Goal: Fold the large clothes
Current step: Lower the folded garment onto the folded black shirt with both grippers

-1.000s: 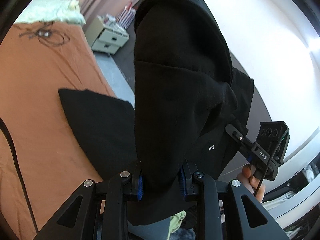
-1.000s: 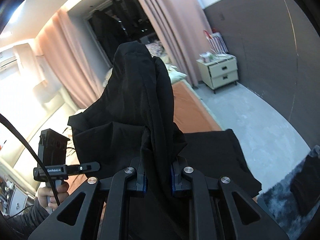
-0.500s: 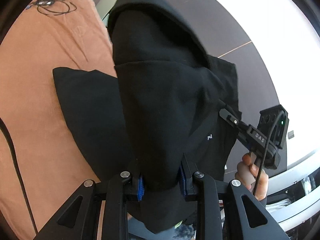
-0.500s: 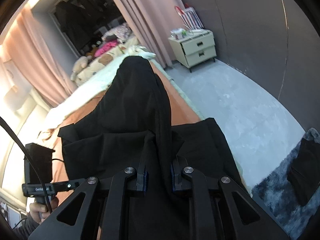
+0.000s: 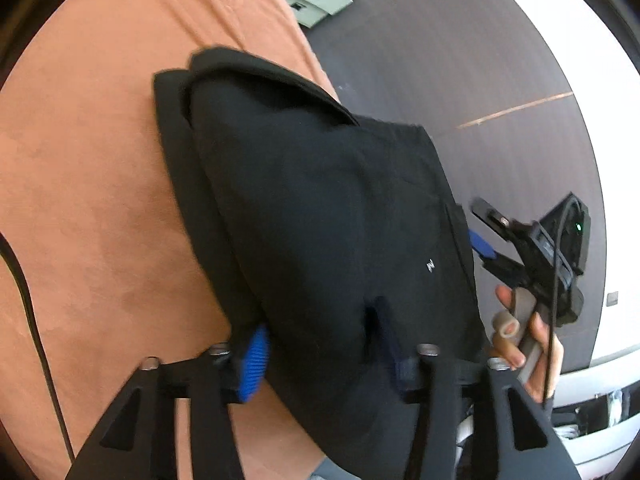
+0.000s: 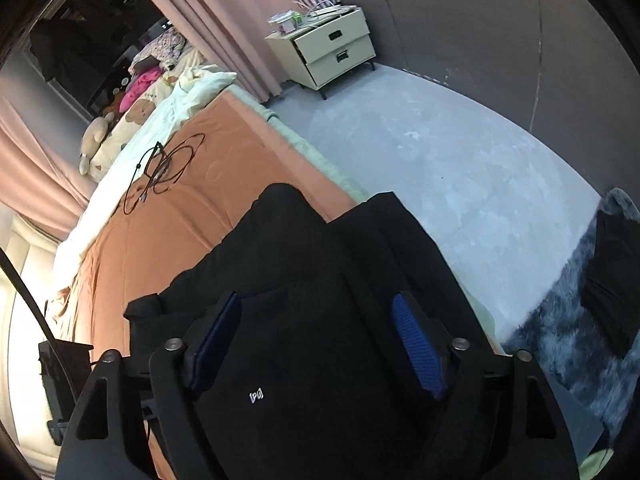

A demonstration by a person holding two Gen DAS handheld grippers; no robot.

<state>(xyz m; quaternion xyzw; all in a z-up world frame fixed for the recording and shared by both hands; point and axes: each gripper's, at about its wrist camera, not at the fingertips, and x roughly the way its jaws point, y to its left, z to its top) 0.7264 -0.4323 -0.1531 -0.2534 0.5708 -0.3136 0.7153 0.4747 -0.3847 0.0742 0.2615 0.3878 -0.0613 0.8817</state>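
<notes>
Garment: we see a black garment [image 5: 320,208] lying folded over itself on the orange bed cover [image 5: 100,184], near the bed's edge by the grey floor [image 6: 432,148]; a small white logo [image 6: 256,395] faces up.
Left claw: our left claw [image 5: 324,364] is released, its blue pads spread wide with the cloth bulging between them, not pinched.
Right claw: our right claw [image 6: 316,344] is also released, pads well apart above the garment; in the left view it sits at the garment's right edge, held by a hand [image 5: 528,340].
Surroundings: a tangled black cable [image 6: 164,168] lies farther up the bed; a cream nightstand [image 6: 328,50] stands by the pink curtain [image 6: 208,20]; a dark shaggy rug [image 6: 568,332] lies on the floor.
</notes>
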